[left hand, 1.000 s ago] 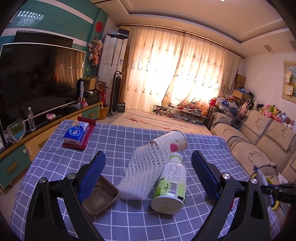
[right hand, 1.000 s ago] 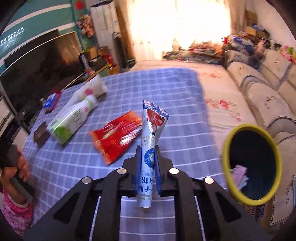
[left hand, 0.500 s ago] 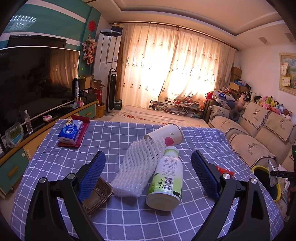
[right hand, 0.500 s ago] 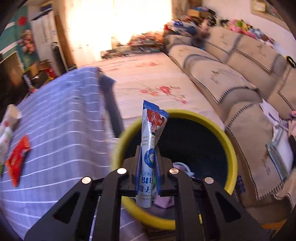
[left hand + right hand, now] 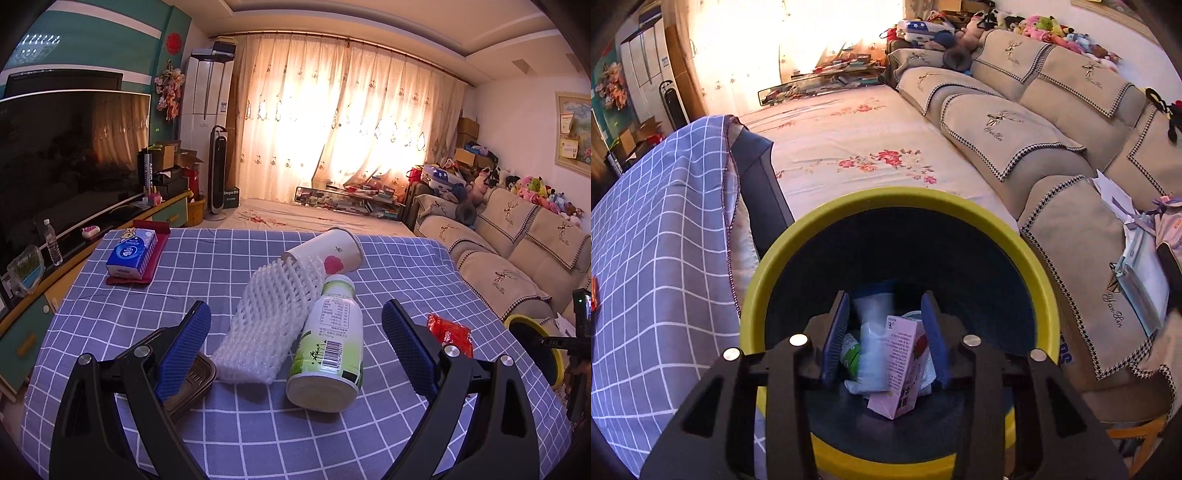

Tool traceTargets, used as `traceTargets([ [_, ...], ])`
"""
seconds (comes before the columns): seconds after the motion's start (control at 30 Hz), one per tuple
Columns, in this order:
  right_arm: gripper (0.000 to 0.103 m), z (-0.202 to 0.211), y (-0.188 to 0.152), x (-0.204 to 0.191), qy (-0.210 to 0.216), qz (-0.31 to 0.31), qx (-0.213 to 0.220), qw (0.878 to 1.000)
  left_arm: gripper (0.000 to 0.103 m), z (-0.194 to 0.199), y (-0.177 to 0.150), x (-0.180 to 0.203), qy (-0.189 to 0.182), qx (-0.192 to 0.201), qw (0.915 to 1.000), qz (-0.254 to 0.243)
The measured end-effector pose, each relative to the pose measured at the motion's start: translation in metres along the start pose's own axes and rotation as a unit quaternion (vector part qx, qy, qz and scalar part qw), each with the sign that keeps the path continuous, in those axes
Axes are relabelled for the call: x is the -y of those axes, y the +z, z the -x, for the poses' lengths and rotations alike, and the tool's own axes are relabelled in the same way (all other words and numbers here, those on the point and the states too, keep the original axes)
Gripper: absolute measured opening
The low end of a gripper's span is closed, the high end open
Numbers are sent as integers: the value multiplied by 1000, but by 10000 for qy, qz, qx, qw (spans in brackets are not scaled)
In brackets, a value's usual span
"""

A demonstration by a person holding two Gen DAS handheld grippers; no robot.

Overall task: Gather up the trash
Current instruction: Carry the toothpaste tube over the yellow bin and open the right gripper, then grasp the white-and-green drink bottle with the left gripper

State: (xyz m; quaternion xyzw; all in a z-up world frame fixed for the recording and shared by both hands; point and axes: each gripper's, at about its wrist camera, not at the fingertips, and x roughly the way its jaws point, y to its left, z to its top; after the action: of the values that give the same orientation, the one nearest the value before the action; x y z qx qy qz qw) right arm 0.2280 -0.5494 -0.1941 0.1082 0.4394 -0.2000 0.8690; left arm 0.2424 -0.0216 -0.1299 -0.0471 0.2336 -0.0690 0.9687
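My left gripper (image 5: 295,332) is open above the checked table (image 5: 229,258), its jaws either side of a white foam net (image 5: 266,321) and a lying green-and-white bottle (image 5: 328,343). A paper cup (image 5: 325,251) lies behind them, a red wrapper (image 5: 448,332) to the right, a brown tray (image 5: 195,376) by the left finger. My right gripper (image 5: 886,332) is open and empty over the yellow-rimmed bin (image 5: 849,206). In the bin lie a pink carton (image 5: 899,369), a white bag (image 5: 873,332) and other trash. The bin also shows in the left wrist view (image 5: 524,321).
A blue tissue pack (image 5: 131,253) lies on a red mat at the table's far left. A TV (image 5: 66,155) on a cabinet stands left. A sofa (image 5: 1015,125) runs right of the bin. The table edge (image 5: 727,192) hangs left of the bin.
My right gripper moved closer over the bin and opened; the blue-and-white tube it held is gone from its jaws. The left gripper drifted slightly and stays open.
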Motion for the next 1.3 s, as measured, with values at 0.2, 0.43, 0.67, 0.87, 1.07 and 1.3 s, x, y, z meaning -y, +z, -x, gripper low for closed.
traceTargets([
  [0.2,47,25,1,-12,294,25,312,9991,92,-9,-2,4,-21,-156,9998,-103],
  [0.43,48,51,10,-52,932,138,655,9934,92,-28,-5,10,-92,-487,9986,-193],
  [0.67,49,58,15,-97,1419,333,869,9855,87,-42,-8,9,-477,-796,9956,-91],
  [0.87,52,51,14,-101,1457,349,787,9856,78,-52,-11,19,-679,-1034,9922,-146],
  [1.07,55,49,13,-101,1502,359,796,9848,75,-61,-15,20,-847,-1269,9882,-93],
  [1.3,56,46,11,-104,1490,440,767,9849,75,-78,-21,18,-652,-1684,9836,-13],
])
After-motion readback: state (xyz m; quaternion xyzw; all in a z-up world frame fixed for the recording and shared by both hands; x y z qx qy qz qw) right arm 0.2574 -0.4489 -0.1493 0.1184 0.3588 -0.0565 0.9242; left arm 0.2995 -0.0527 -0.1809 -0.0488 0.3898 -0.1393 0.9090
